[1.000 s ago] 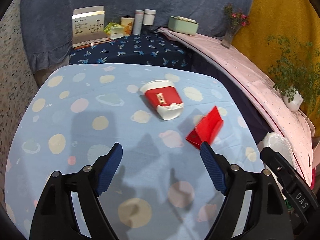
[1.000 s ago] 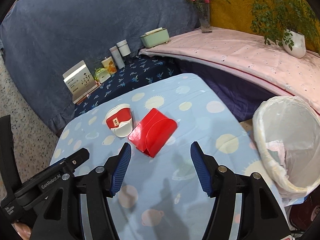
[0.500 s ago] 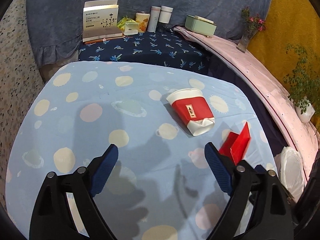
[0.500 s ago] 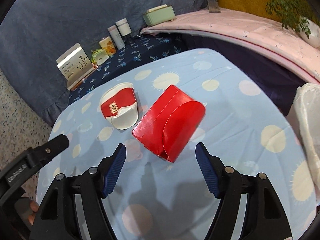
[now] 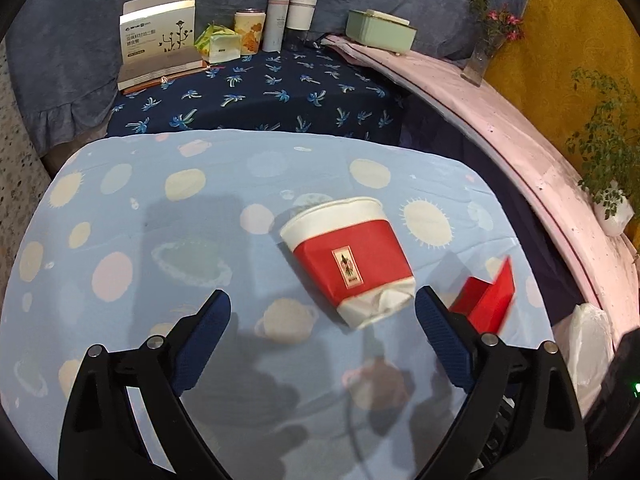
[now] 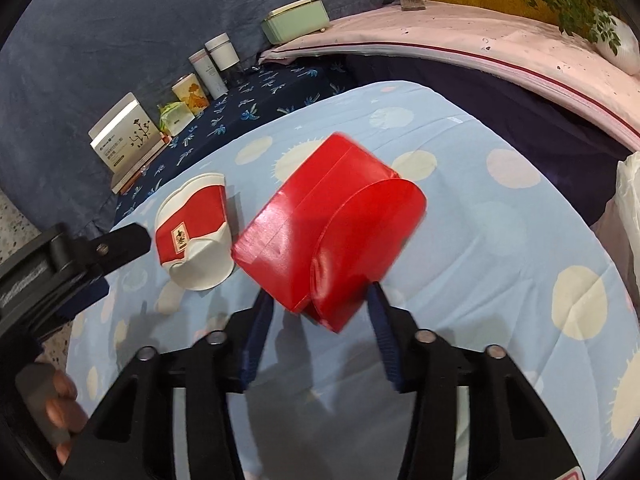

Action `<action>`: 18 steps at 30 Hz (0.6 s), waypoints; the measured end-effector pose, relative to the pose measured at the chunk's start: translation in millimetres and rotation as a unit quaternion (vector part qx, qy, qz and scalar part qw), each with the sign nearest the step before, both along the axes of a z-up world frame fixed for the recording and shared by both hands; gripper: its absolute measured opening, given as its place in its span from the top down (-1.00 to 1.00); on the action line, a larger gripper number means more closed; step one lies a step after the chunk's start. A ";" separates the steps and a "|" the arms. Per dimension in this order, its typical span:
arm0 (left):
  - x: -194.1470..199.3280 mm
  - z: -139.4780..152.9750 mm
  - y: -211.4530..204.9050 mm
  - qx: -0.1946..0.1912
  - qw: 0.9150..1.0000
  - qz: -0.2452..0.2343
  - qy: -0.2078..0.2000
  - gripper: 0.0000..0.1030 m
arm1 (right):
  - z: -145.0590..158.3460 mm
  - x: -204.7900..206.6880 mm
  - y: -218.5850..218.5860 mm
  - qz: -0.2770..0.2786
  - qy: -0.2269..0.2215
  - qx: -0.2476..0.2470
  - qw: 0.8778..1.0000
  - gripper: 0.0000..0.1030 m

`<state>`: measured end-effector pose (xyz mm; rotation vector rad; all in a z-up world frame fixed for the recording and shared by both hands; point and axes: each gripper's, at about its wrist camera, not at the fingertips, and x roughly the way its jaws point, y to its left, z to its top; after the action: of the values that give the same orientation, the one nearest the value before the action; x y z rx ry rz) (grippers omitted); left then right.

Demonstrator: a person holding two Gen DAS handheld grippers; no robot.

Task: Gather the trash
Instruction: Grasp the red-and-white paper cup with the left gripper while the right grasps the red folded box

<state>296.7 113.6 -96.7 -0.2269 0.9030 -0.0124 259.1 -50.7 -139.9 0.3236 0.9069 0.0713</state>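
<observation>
Left claw (image 5: 322, 314): jaws wide and opening, nothing between the pads. The crushed paper cup (image 5: 352, 264) lies on its side on the worktop (image 5: 132, 240), just beyond the claw at about 1 o'clock, its crumpled base nearest the right pad and its mouth pointing to 11 o'clock. Judgement: for a sound pick-up the claw should move slightly toward 1 o'clock so both pads flank the red sleeve, then close across the cup's flattened width; a bite on the crumpled base alone would likely slip.

Right claw (image 6: 316, 308): jaws narrowing around the near corner of the red folded carton (image 6: 332, 236), which sits between the pads. Whether the pads already press on it cannot be told; the carton is blurred and its far end appears raised. Judgement: the hold is at the very corner, so the carton may pivot; a deeper bite would be safer before any lift.

Surroundings: a white bin liner (image 6: 628, 204) shows at 3 o'clock of the right wrist view, beside the worktop, the likely destination. The cup lies just beside the carton at 9 o'clock, close enough to be nudged. A printed box (image 5: 160, 40), tins (image 5: 250, 32) and a green case (image 5: 378, 34) stand well apart at 12 o'clock, no obstruction.
</observation>
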 end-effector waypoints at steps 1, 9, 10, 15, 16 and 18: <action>4.9 -2.7 0.6 -0.002 1.000 0.001 0.004 -0.73 | -1.0 0.8 -1.8 0.000 0.000 -0.001 1.000 0.32; 30.5 -29.1 4.5 -0.035 0.999 -0.010 0.040 -0.02 | -4.6 7.7 -17.2 -0.010 -0.001 0.011 1.000 0.80; 30.3 -29.9 3.9 -0.038 0.998 -0.013 0.039 0.06 | -4.3 7.5 -18.0 -0.010 -0.003 0.012 1.000 0.81; 22.9 -21.5 -5.0 -0.031 0.999 -0.027 0.021 0.53 | 0.9 4.9 -19.5 -0.010 -0.010 0.009 1.000 0.89; 21.3 -18.9 -6.0 -0.033 0.999 -0.029 0.019 0.56 | 2.3 4.8 -20.4 -0.010 -0.011 0.011 1.000 0.90; 17.4 -13.4 -8.8 -0.034 0.999 -0.035 0.016 0.63 | 6.5 2.0 -22.6 -0.009 -0.015 0.012 1.000 0.91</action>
<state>314.1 104.7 -110.1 -0.2603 0.9432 -0.1041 261.1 -73.3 -133.4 0.3520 0.8740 0.0697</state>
